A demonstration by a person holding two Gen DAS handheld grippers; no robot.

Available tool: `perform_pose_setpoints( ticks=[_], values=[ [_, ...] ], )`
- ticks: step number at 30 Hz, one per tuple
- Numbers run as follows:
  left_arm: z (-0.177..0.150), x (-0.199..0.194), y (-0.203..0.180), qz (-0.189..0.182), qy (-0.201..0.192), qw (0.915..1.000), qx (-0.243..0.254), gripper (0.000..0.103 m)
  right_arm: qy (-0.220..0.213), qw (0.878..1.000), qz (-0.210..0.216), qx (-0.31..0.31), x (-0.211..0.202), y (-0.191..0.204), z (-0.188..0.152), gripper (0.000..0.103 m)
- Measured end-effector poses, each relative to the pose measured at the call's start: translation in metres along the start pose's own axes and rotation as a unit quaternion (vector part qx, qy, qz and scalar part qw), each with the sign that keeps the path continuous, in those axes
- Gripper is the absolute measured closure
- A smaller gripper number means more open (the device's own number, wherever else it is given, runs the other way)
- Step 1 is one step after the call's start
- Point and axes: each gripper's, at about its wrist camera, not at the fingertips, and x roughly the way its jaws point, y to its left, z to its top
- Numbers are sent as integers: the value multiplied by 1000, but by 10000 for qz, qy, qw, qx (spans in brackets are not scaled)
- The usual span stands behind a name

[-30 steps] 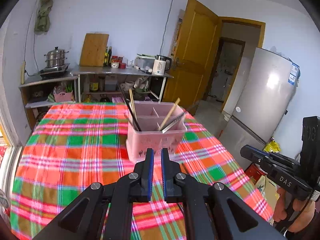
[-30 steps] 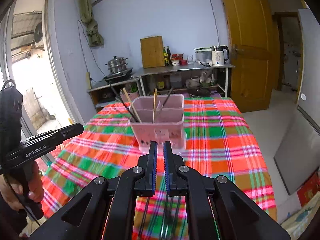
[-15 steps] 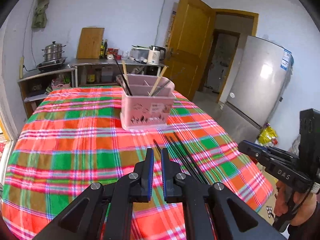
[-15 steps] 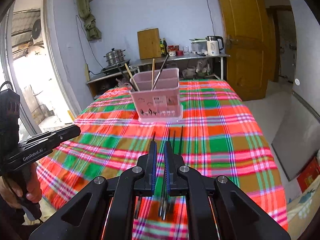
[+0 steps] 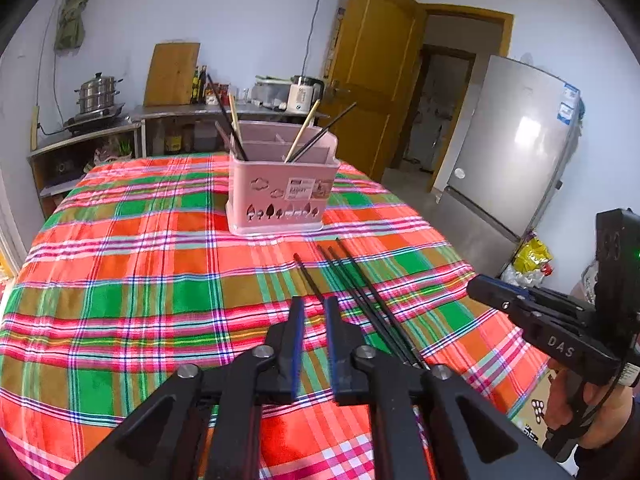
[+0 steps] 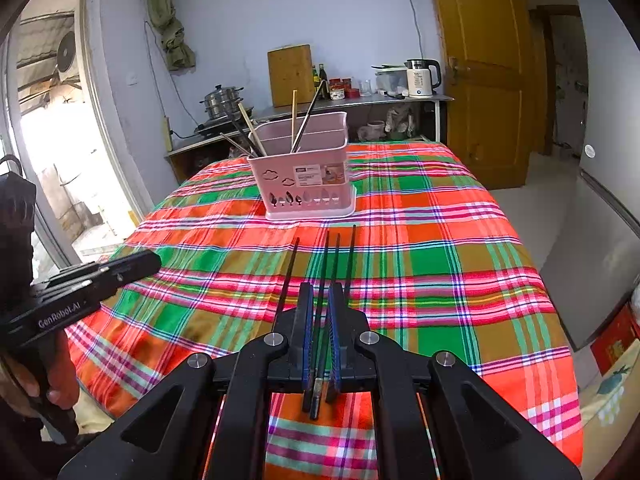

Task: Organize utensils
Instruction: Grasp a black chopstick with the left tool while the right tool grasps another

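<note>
Four black chopsticks (image 6: 326, 264) lie loose just in front of the pink caddy (image 6: 306, 176). The right gripper (image 6: 320, 312) hovers over them, jaws a narrow slit, apparently gripping nothing; the left gripper (image 5: 311, 316) likewise. Next, I'd say: pinch one, then drop it in.

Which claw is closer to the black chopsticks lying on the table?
The right claw is closer. It sits right over the black chopsticks, with one showing between its fingers. The left claw is off to their left side, near the lone outer stick.
</note>
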Motion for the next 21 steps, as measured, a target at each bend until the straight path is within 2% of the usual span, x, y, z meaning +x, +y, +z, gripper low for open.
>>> perform_pose_setpoints(
  ticks=[2, 12, 21],
  values=[
    [0, 8, 1, -38, 53, 10000, -48, 79, 43, 10000, 6, -37, 6, 0, 0, 95],
    [19, 76, 10, -24, 549, 9980, -323, 78, 378, 9993, 33, 20, 50, -11, 14, 95],
    [28, 148, 21, -76, 1145, 9913, -642, 79, 951, 9952, 128, 208, 110, -33, 24, 95]
  ],
)
